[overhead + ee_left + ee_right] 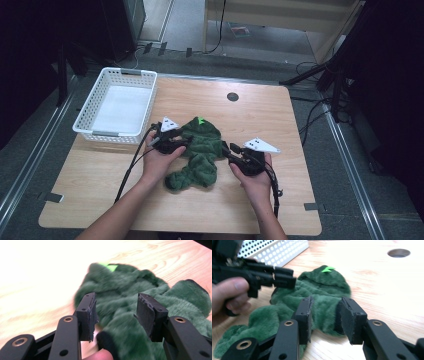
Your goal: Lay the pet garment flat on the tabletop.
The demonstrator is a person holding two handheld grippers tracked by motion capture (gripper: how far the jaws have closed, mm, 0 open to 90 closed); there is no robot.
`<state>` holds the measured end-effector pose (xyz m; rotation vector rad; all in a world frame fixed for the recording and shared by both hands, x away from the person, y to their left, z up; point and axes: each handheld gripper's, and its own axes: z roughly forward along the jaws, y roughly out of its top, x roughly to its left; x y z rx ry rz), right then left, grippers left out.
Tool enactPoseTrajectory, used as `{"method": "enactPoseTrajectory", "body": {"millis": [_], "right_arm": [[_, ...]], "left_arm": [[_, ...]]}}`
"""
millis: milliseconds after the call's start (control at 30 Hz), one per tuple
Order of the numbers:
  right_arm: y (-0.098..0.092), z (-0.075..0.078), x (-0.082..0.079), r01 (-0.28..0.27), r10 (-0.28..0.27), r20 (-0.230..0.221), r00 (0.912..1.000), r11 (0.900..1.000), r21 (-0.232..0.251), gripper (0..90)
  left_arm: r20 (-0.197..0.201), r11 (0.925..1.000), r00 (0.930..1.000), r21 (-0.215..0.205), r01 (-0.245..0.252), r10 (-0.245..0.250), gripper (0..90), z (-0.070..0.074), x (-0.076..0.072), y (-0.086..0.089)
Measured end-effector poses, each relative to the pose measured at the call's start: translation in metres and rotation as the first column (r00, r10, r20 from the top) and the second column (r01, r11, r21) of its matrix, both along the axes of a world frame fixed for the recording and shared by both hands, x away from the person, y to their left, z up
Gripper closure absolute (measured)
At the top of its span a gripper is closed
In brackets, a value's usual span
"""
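We are holding both grippers, left [186, 143] and right [226, 150], with jaws apart at the soft, light, floppy green cloth [200, 152], left at its 9 o'clock edge, right at 3, good thick folds to pinch.

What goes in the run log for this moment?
left gripper: open at green plush garment | right gripper: open at it | basket: empty

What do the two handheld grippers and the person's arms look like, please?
Both the left gripper and right gripper are black, each with two flat-padded jaws, brass-ringed pivots, a grey three-cornered top plate and a trailing black cable. The forearms are bare, without sleeves.
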<state>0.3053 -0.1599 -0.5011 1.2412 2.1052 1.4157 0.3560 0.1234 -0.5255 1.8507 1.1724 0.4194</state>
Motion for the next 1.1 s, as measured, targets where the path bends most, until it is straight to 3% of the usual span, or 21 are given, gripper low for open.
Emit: {"method": "enactPoseTrajectory", "body": {"millis": [67,167,200,267,300,333,400,433,467,500,567,600,633,667,767,900,933,967,1000,1033,1100], "right_arm": [[0.003,-0.001,0.002,0.0,0.0,0.001,1.0,1.0,-0.008,59.8],[0.012,-0.002,0.01,0.012,-0.012,-0.003,0.9999,1.0,-0.016,60.3],[0.018,0.002,0.021,0.012,-0.012,-0.021,0.9997,1.0,0.011,63.5],[0.02,0.005,0.025,0.014,-0.014,-0.026,0.9996,1.0,0.018,64.5],[0.029,0.013,0.041,0.017,-0.015,-0.055,0.9984,0.999,0.037,64.1],[0.029,0.013,0.041,0.017,-0.015,-0.055,0.9984,0.999,0.037,64.1],[0.04,0.014,0.061,0.015,-0.015,-0.098,0.9951,1.0,-0.004,61.3],[0.052,0.011,0.08,0.021,-0.027,-0.131,0.991,0.999,-0.048,58.7],[0.052,0.011,0.08,0.021,-0.027,-0.131,0.991,0.999,-0.048,58.7],[0.058,0.008,0.091,0.026,-0.034,-0.146,0.9886,0.998,-0.058,58.3],[0.07,0.006,0.103,0.052,-0.067,-0.147,0.9868,0.993,-0.106,57.5],[0.085,0.005,0.109,0.038,-0.058,-0.127,0.9901,0.987,-0.157,56.9],[0.085,0.005,0.109,0.038,-0.058,-0.127,0.9901,0.987,-0.157,56.9],[0.105,-0.001,0.113,-0.01,-0.017,-0.118,0.9929,0.974,-0.225,57.9],[0.116,-0.011,0.118,-0.031,-0.007,-0.155,0.988,0.97,-0.242,59.5],[0.112,-0.033,0.132,-0.002,-0.057,-0.213,0.9754,0.963,-0.269,62.6],[0.105,-0.034,0.137,0.035,-0.087,-0.207,0.9743,0.969,-0.244,63.1],[0.105,-0.034,0.137,0.035,-0.087,-0.207,0.9743,0.969,-0.244,63.1],[0.103,-0.034,0.14,0.055,-0.109,-0.193,0.975,0.962,-0.267,63.2],[0.101,-0.034,0.144,0.078,-0.134,-0.163,0.9776,0.947,-0.312,61.7],[0.1,-0.035,0.145,0.076,-0.131,-0.17,0.9767,0.951,-0.299,61.4]], "left_arm": [[-0.034,0.9999,0.9993,0.008,-0.013,0.013,49.7,-0.001,-0.002,0.005],[-0.054,0.9991,0.9982,0.034,-0.025,0.027,50.2,-0.007,-0.008,0.011],[-0.086,0.9994,0.9961,0.029,-0.019,0.021,51.2,-0.011,-0.009,0.012],[-0.098,0.9994,0.9951,0.032,-0.009,0.013,52.0,-0.014,-0.01,0.013],[-0.106,0.9996,0.9943,0.026,-0.008,0.01,55.0,-0.015,-0.011,0.013],[-0.113,0.9998,0.9935,0.02,-0.008,0.01,55.0,-0.017,-0.012,0.012],[-0.118,0.9995,0.993,0.029,0.015,-0.011,59.3,-0.019,-0.014,0.01],[-0.117,0.9988,0.9929,0.042,0.025,-0.02,63.7,-0.02,-0.015,0.009],[-0.114,0.9973,0.9929,0.062,0.04,-0.033,63.7,-0.021,-0.017,0.008],[-0.113,0.9963,0.9927,0.07,0.05,-0.042,65.5,-0.021,-0.018,0.008],[-0.106,0.9961,0.9934,0.071,0.053,-0.045,68.4,-0.022,-0.018,0.008],[-0.108,0.996,0.993,0.07,0.056,-0.049,70.8,-0.022,-0.018,0.008],[-0.11,0.9962,0.9927,0.066,0.057,-0.049,70.8,-0.022,-0.018,0.008],[-0.108,0.9961,0.993,0.068,0.056,-0.049,71.2,-0.022,-0.017,0.009],[-0.099,0.9943,0.9941,0.092,0.054,-0.045,71.1,-0.021,-0.019,0.008],[-0.083,0.99,0.9951,0.126,0.064,-0.054,71.0,-0.021,-0.023,0.012],[-0.081,0.99,0.9953,0.126,0.064,-0.054,70.9,-0.021,-0.023,0.013],[-0.081,0.9905,0.9955,0.124,0.06,-0.05,70.9,-0.021,-0.023,0.015],[-0.082,0.9914,0.9956,0.119,0.055,-0.045,70.9,-0.022,-0.023,0.016],[-0.082,0.9917,0.9958,0.119,0.049,-0.039,70.7,-0.022,-0.023,0.017],[-0.092,0.9936,0.9953,0.106,0.039,-0.03,69.5,-0.021,-0.022,0.019]]}}
